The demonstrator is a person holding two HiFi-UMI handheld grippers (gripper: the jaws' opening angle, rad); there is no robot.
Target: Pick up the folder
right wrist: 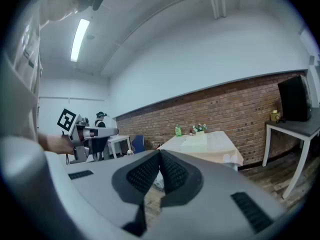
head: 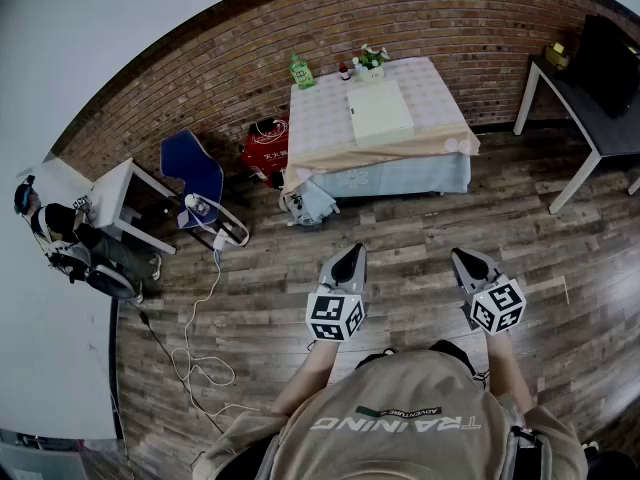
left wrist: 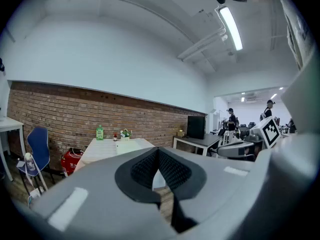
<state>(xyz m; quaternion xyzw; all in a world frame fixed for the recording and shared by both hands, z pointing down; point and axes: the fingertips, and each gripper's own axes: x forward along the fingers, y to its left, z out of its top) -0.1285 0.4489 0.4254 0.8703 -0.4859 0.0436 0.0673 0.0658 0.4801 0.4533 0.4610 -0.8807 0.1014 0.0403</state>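
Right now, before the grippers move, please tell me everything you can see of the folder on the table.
The folder is a pale, cream-green rectangle, plain on top, perhaps card or plastic. It appears closed and lies flat on the light tablecloth, right of the table's middle and toward the brick wall. A small pot of flowers stands close to its far edge; whether they touch cannot be told. Nothing lies on it.

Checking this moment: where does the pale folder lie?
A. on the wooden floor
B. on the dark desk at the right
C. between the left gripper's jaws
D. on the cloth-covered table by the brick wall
D: the folder lies flat on the cloth-covered table next to the brick wall.
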